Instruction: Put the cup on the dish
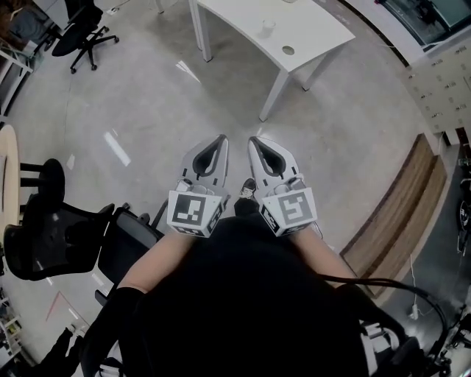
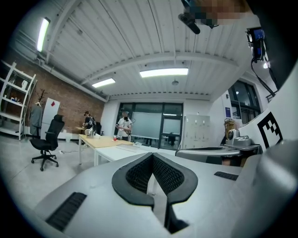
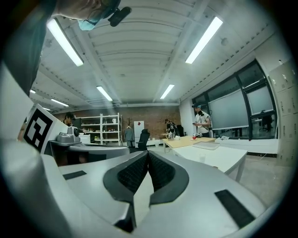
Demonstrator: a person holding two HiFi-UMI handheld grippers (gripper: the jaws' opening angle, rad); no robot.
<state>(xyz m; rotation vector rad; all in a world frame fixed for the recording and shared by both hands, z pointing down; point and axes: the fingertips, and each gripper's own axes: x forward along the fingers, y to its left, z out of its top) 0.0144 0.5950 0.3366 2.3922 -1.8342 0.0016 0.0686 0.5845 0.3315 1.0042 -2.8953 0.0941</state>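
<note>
Where the cup stands: the cup [image 1: 268, 26] is on the white table [image 1: 243, 22] at the top of the head view, a little in from the table's near corner.
Dish: the dish [image 1: 288, 50] sits on the same table, closer to that near corner and apart from the cup. It shows only as a small round grey shape, so it is probably the dish, though too small to be sure.
Left gripper: the left gripper [image 1: 221, 140] is held out level over the grey floor [image 1: 147, 110], well short of the table. Its jaws are pressed together at the tips with nothing between them.
Right gripper: the right gripper [image 1: 254, 141] is just beside the left one and points the same way. Its jaws also meet tip to tip and are empty.
Marker cubes: one marker cube [image 1: 195, 212] rides on the back of the left gripper and another [image 1: 288, 210] on the right, both next to the person's forearms.
Chairs: a black office chair [image 1: 44, 247] stands at the left edge and a second one [image 1: 85, 33] at the top left.
Right side: a wooden platform [image 1: 397, 213] runs along the floor, with lockers [image 1: 441, 81] beyond it.
Background: in the left gripper view, people [image 2: 124, 124] stand by a wood-topped table [image 2: 104, 141], and a shelf [image 2: 13, 100] stands at the far left.
</note>
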